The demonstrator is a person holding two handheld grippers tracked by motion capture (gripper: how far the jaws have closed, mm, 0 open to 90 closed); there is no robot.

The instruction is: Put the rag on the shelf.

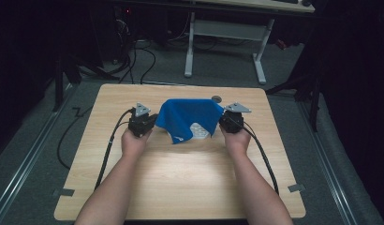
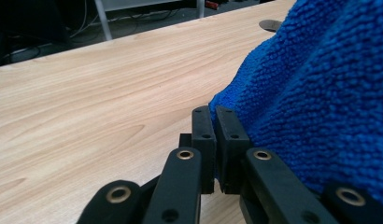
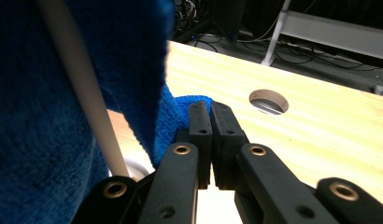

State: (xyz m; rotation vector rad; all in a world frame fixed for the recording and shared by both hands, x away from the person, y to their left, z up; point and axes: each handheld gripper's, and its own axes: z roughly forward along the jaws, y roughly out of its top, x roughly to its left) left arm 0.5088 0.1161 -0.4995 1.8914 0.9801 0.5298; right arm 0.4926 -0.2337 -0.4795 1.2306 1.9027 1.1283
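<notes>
A blue terry cloth (image 1: 188, 115) hangs spread between my two grippers above the middle of the wooden table (image 1: 180, 173). My left gripper (image 1: 155, 123) holds its left corner; in the left gripper view the jaws (image 2: 214, 112) are shut on the cloth's edge (image 2: 320, 93). My right gripper (image 1: 221, 121) holds the right corner, its jaws (image 3: 209, 106) shut beside the blue cloth (image 3: 54, 116). A white object (image 1: 199, 130) peeks out under the cloth's lower edge, mostly hidden. A white rod (image 3: 87, 93) crosses in front of the cloth in the right gripper view.
A round hole (image 1: 216, 99) lies in the table just behind the cloth, also seen as the hole (image 3: 269, 101) past the right jaws. A white-legged desk (image 1: 225, 42) stands beyond the table's far edge. Cables trail from both grippers toward the near edge.
</notes>
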